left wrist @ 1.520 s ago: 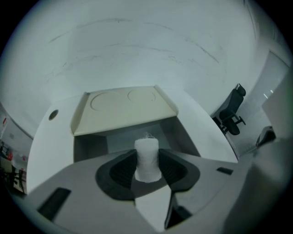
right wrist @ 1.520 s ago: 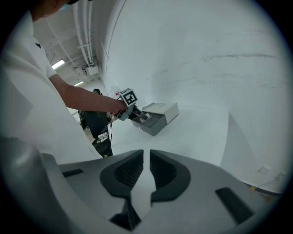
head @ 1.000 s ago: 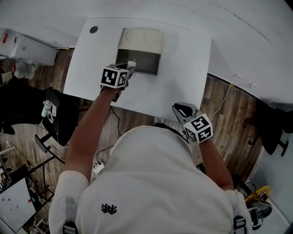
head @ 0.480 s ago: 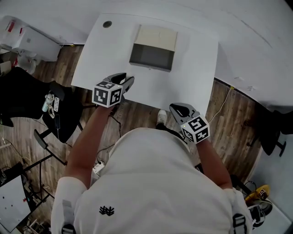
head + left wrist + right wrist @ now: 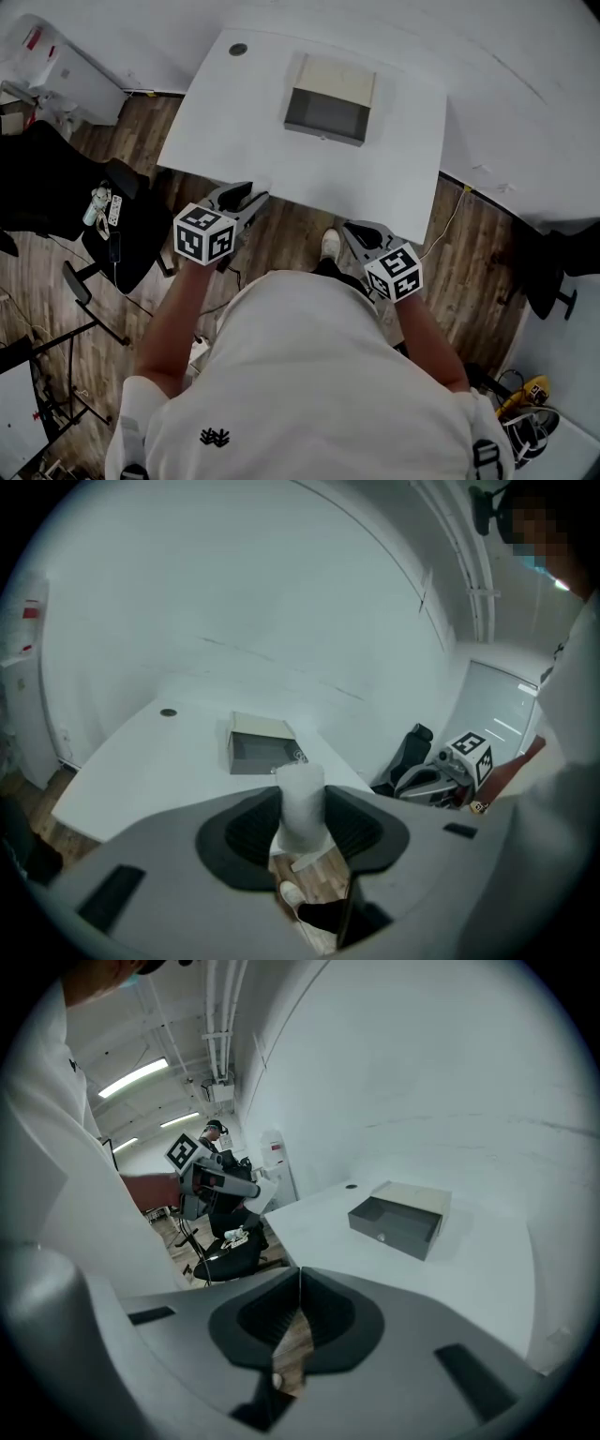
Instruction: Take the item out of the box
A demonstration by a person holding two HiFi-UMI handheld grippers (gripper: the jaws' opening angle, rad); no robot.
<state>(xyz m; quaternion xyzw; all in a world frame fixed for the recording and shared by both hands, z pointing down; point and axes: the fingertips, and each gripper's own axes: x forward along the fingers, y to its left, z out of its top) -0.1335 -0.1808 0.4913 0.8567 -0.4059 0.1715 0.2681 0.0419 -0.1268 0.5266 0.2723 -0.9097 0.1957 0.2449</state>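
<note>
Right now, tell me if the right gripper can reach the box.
Probably yes, with a forward reach: the right gripper, shut and empty, hangs short of the table, and only bare tabletop separates it from the box.

Head view: high up, looking steeply down. Both gripper views face fwd; all share box [image 5: 330, 98] w/ table [image 5: 403, 159].
</note>
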